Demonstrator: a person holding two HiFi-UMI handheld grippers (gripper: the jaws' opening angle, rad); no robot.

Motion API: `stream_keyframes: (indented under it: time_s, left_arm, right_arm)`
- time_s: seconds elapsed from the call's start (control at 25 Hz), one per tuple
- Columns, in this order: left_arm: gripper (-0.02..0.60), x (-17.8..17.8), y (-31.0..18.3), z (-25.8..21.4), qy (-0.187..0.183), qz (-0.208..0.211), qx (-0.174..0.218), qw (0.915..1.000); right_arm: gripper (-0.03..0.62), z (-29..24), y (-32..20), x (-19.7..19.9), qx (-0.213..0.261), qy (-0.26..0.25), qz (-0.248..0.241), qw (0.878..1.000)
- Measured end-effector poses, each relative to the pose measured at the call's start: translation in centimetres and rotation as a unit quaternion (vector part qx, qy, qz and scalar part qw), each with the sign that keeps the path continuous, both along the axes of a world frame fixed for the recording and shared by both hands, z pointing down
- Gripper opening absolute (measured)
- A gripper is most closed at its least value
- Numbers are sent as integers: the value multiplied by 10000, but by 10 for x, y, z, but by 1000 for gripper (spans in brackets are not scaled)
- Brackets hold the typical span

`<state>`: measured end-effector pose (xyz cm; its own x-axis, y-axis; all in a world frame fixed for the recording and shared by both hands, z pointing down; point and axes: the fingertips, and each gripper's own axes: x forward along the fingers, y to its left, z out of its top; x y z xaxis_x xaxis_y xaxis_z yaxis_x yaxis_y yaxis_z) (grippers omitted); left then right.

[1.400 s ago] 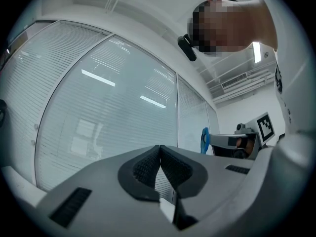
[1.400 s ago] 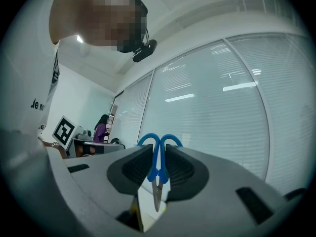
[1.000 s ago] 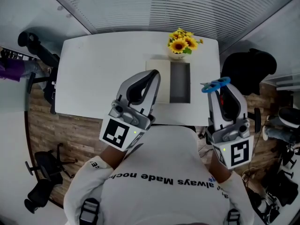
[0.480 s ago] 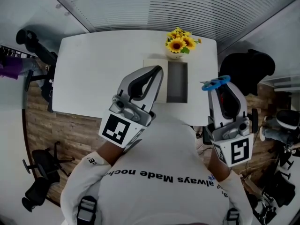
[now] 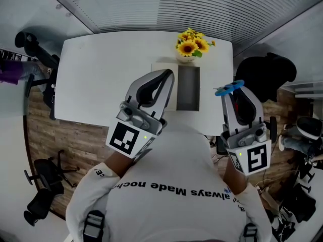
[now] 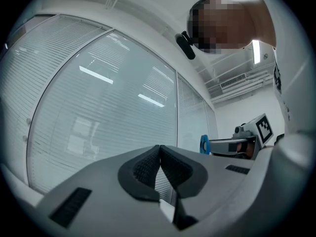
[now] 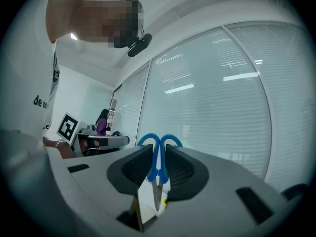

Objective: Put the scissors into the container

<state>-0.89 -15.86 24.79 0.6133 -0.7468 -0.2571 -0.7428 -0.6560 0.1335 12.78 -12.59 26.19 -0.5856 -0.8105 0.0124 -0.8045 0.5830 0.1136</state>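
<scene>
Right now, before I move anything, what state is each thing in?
Left gripper: shut, empty.
Right gripper: shut on the scissors.
Scissors: closed, clamped, not yet in the container.
Container: open on the table, nothing visible inside.
Sunflowers: upright.

A white tabletop [image 5: 101, 74] stands on a wood-plank floor [image 5: 75, 135], with slatted blinds [image 5: 166, 6] at twelve o'clock. Sunflowers [image 5: 190, 45] sit at its far edge, and a black office chair [image 5: 265, 74] stands at three o'clock.

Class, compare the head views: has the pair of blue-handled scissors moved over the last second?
No. The blue-handled scissors, held in the right claw, stay just right of the grey rectangular container on the white table; only the camera drifted.
</scene>
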Motion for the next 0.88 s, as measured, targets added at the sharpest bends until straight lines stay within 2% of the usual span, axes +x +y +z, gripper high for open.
stream_keyframes:
  time_s: [0.88]
  left_arm:
    - [20, -4, -2, 3, -26, 42, -56, 10000]
  right_arm:
    - [89, 57, -14, -6, -548, 185, -10, 9983]
